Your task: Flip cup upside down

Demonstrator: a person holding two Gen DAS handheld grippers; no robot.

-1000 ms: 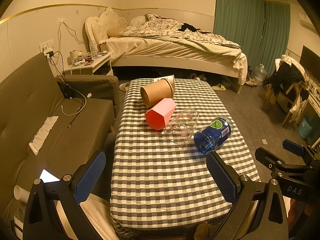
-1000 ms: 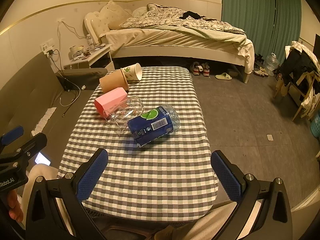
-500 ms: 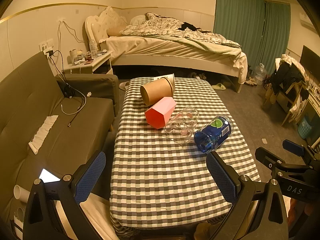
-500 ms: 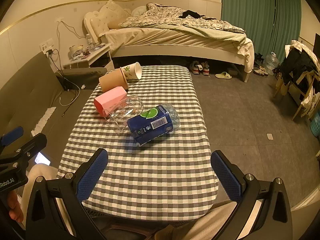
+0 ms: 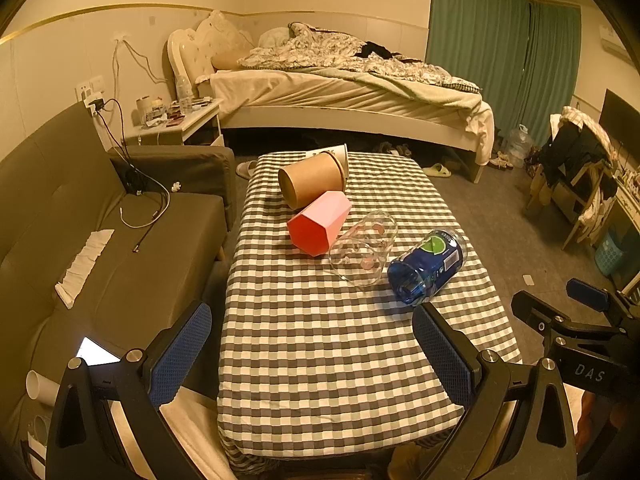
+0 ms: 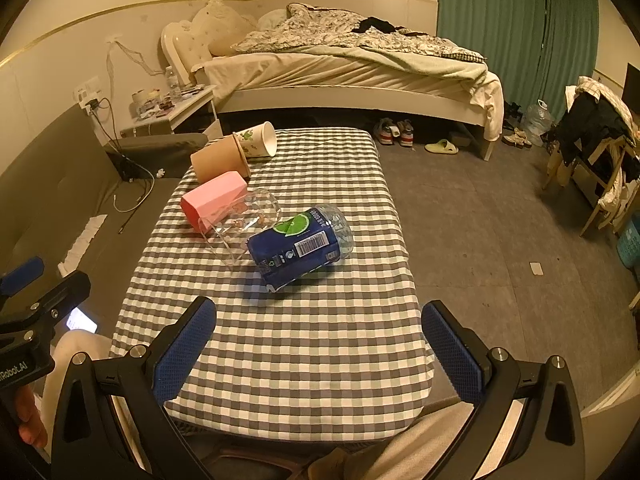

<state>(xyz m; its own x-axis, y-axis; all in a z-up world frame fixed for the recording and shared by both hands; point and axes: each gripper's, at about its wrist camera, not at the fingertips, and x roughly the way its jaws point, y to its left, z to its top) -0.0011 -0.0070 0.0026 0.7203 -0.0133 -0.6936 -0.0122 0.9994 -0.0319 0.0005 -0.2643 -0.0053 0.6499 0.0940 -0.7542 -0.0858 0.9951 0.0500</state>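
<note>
Several cups lie on their sides in a diagonal row on the checked table [image 5: 320, 352]: a white printed paper cup [image 6: 258, 140], a brown paper cup [image 5: 312, 178], a pink faceted cup [image 5: 318, 222], a clear glass [image 5: 362, 248] and a blue labelled plastic cup [image 5: 426, 266]. They also show in the right wrist view, the blue cup [image 6: 298, 246] nearest. My left gripper [image 5: 312, 356] is open and empty above the table's near end. My right gripper [image 6: 320, 350] is open and empty, also at the near end, short of the blue cup.
A grey sofa [image 5: 80, 240] runs along the table's left side with a cable and a phone on it. A bed [image 5: 340, 92] stands beyond the table. Open floor [image 6: 480, 220] lies to the right, with a chair [image 6: 596, 148] draped in clothes.
</note>
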